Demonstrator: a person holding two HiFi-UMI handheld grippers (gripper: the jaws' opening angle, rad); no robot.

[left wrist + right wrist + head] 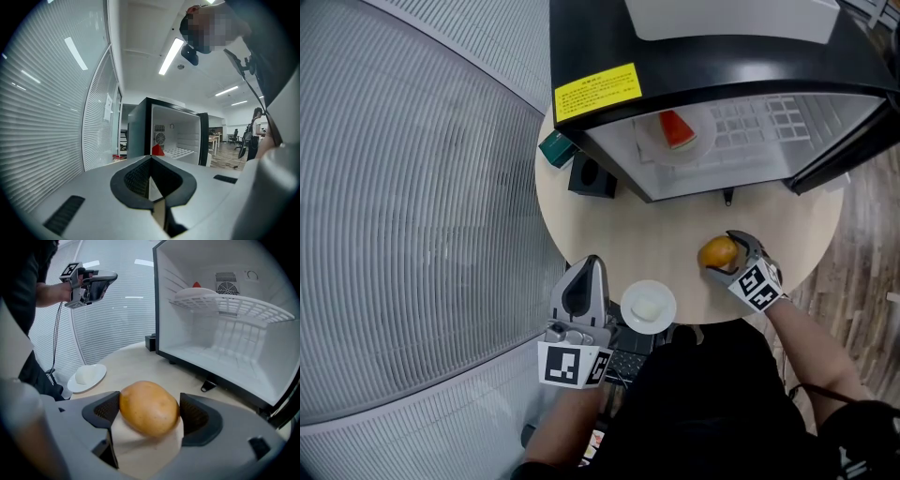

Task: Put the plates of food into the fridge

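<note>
The right gripper (pixel 727 257) is clenched on a potato (pixel 717 251) near the right edge of the table (pixel 656 225), just in front of the open fridge (pixel 600 47). In the right gripper view the potato (pixel 147 404) lies with its long axis across the jaws, its left end a little higher.

The left gripper (pixel 585 274) has its jaws pressed together on nothing. Only the right gripper view shows the left gripper (pixel 105 282) raised well above the table.

Between the two grippers, at the table's near edge, sits a plate (pixel 630 317) with a white bun (pixel 648 307).

The head view shows a red slice (pixel 677 129) on the fridge's shelf (pixel 769 117). The left gripper view catches only the slice's tip (pixel 158 150). A black box (pixel 592 176) stands just left of the fridge.
</note>
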